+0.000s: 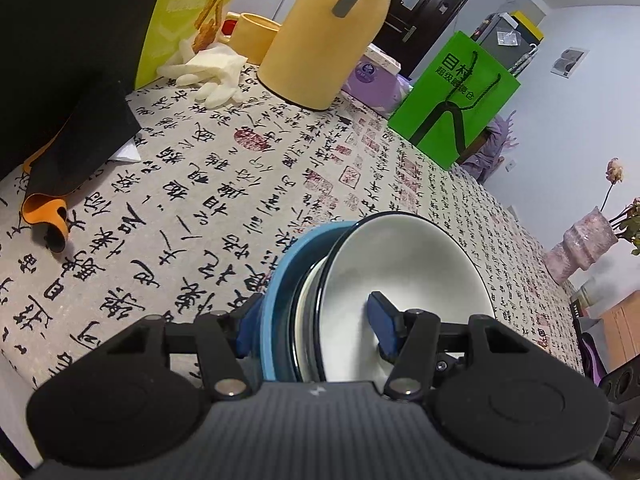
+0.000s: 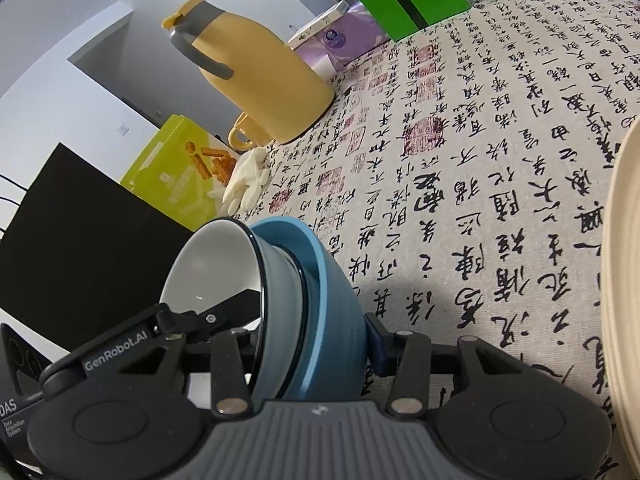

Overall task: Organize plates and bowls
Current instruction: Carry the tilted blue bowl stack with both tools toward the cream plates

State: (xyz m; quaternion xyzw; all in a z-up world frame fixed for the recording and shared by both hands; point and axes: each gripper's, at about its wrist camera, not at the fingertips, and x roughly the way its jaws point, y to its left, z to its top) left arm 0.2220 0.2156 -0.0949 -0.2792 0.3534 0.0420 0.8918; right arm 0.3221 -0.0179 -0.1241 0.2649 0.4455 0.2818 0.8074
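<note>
Jaws of both left gripper (image 1: 316,330) and right gripper (image 2: 310,338) clamped opposite rims of nested stack: white ceramic bowl (image 1: 404,264) inside blue ribbed bowl (image 1: 280,276), lower centre of each frame; likely heavy, glazed, slippery, breakable

The nested bowls (image 1: 360,280) (image 2: 280,300) are seen close-up from opposite rims, angled down across the table (image 1: 200,200) (image 2: 480,200); the jug (image 1: 320,40) (image 2: 260,80) is shared.
</note>
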